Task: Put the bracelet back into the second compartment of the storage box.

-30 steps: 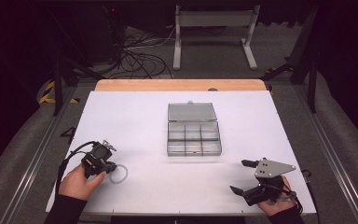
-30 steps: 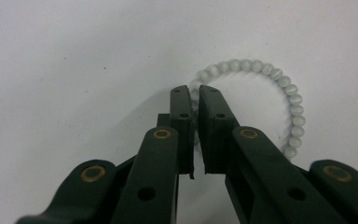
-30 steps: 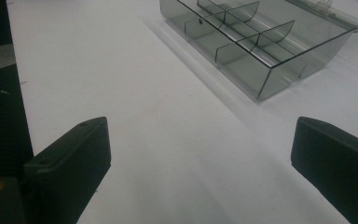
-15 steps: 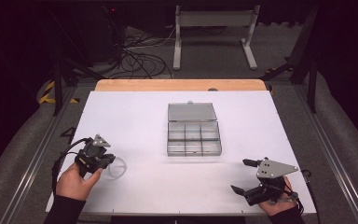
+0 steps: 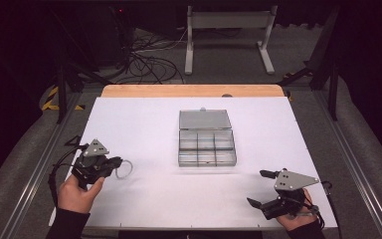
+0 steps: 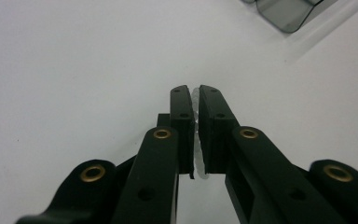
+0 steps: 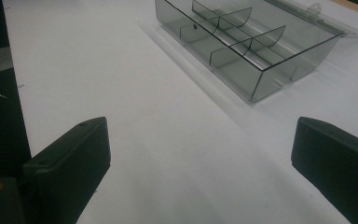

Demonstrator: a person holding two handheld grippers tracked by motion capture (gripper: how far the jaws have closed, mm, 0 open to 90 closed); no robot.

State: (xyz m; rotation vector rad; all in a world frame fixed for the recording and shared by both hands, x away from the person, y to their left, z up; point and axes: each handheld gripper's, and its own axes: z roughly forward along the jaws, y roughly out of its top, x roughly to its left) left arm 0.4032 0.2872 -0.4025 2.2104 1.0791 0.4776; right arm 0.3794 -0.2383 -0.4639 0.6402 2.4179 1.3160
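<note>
Since the earlier frame, the left claw (image 5: 113,163) has turned and lifted slightly, its grey plate now facing up, and it pinches a small clear ring (image 5: 125,170) at the worktop's (image 5: 144,124) left side; the left gripper view shows the translucent, ridged rim (image 6: 196,135) squeezed between the 2 nearly closed jaws. Over at the near right, the right claw (image 5: 258,188) hovers spread wide and empty. An open clear compartment box (image 5: 207,147) with 6 cells sits mid-worktop, lid folded back. That ring looks light, thin and somewhat flexible, likely slippery plastic, so an edge-on grip across its band suits it best. No brand, label or writing is readable anywhere.
</note>
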